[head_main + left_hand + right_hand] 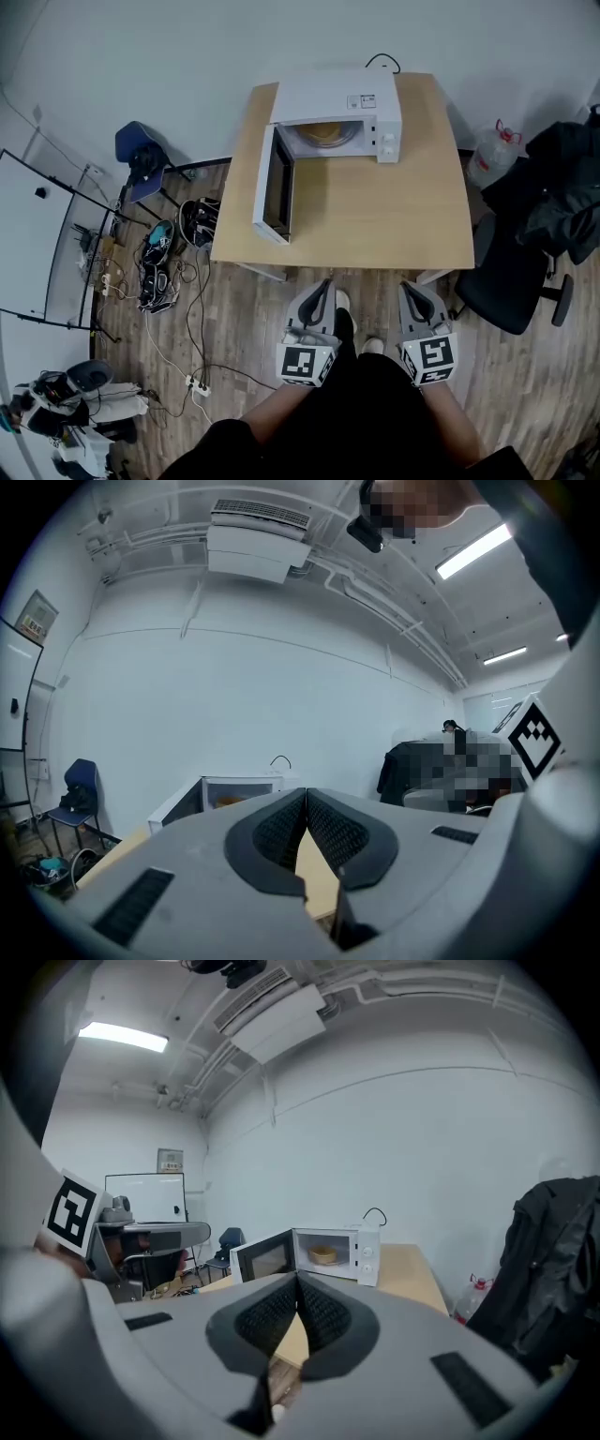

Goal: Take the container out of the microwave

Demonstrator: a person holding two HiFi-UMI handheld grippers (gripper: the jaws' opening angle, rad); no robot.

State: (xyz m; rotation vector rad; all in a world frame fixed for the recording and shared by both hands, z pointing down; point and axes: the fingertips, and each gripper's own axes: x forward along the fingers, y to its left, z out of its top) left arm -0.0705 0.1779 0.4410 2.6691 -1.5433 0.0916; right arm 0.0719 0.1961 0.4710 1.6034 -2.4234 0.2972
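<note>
A white microwave stands at the far edge of a wooden table, its door swung wide open to the left. Inside sits a tan round container, also seen through the opening in the right gripper view, container. Both grippers hang near my body, short of the table's near edge. My left gripper is shut with nothing in it, its pads meeting in the left gripper view. My right gripper is likewise shut and empty.
A black office chair with dark clothing draped on it stands right of the table, a clear water jug behind it. Left of the table lie a blue chair, bags, shoes and cables on the wood floor. A whiteboard leans at far left.
</note>
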